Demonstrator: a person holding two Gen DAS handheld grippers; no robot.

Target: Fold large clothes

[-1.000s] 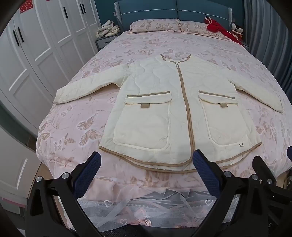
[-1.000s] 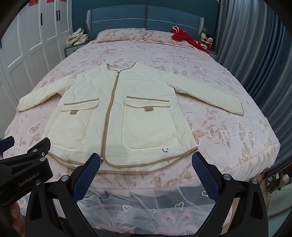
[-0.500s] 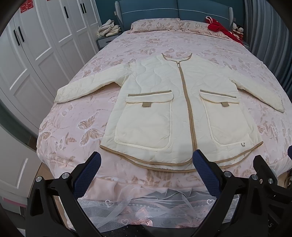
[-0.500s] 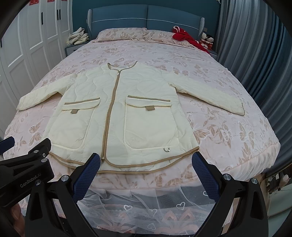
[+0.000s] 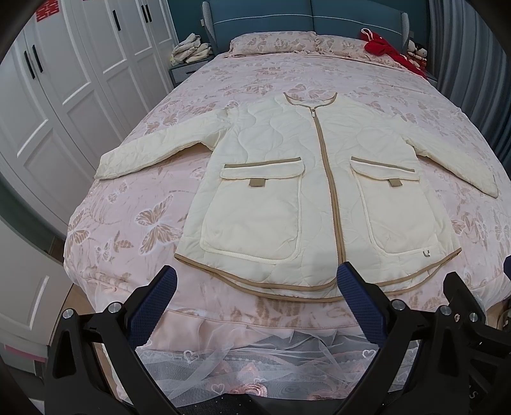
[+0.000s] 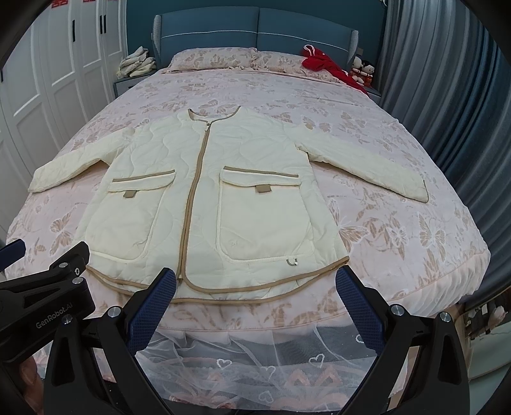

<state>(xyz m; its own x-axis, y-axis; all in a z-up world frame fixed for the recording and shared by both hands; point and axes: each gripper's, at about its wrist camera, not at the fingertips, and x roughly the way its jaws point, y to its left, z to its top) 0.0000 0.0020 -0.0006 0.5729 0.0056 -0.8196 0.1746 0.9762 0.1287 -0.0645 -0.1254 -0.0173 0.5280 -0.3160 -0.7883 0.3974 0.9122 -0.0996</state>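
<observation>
1. The left tongs are wide open and hold nothing. Their two blue pads hang in the air at the foot of the bed.
2. The right tongs are wide open too, and they hold nothing. They hang just beside the left tongs, over the same end of the bed.
3. Under both tongs a thin white lace skirt with little hearts hangs down from the bed edge.
4. The big cream jacket lies flat on the pink butterfly bedspread, close to the foot of the bed. Its brown hem is the part nearest the tongs, but the tongs do not touch it.
5. The jacket is zipped up. A brown zipper strip runs up the middle.
6. It has two large pockets, one on each side of the zipper.
7. Both sleeves are spread out to the sides and lie flat.
8. Past the jacket, two pink pillows lie at the head of the bed.
9. A red cloth thing lies by the pillows on the right side.
10. Behind it all is a blue headboard.
11. White wardrobe doors stand on the left, and grey curtains hang on the right.
</observation>
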